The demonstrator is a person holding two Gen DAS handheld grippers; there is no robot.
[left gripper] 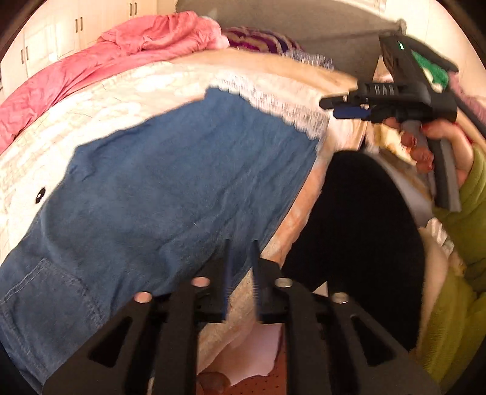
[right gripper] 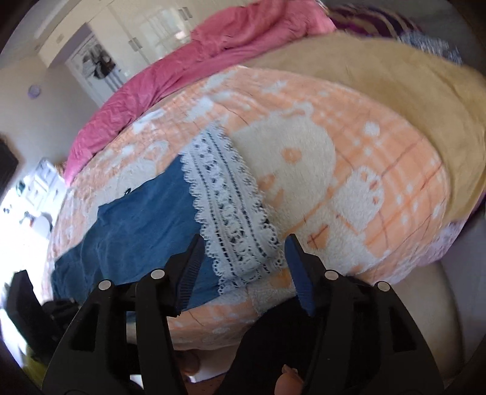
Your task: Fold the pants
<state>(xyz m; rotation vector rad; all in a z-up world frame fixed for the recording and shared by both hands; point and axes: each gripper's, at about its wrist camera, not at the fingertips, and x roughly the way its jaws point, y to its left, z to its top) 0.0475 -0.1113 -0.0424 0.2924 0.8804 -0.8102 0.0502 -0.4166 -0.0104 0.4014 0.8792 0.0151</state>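
Blue denim pants (left gripper: 182,182) with a white lace hem (left gripper: 288,103) lie flat on a peach and white fleece blanket (left gripper: 91,103). My left gripper (left gripper: 241,261) hovers at the pants' near edge with its jaws a narrow gap apart, and no cloth is pinched between them. In the right wrist view the pants (right gripper: 130,237) end in the lace hem (right gripper: 231,218). My right gripper (right gripper: 244,255) stands open just above that hem and holds nothing. The left wrist view shows the right gripper (left gripper: 332,108) off the hem's corner, held by a hand (left gripper: 440,136) in a green sleeve.
A crumpled pink duvet (left gripper: 106,60) lies along the far side of the bed, with a tan blanket (right gripper: 379,66) and a purple striped cloth (left gripper: 258,39) beyond. A black shape (left gripper: 364,228) sits off the bed's near edge. White cupboards (right gripper: 145,27) line the far wall.
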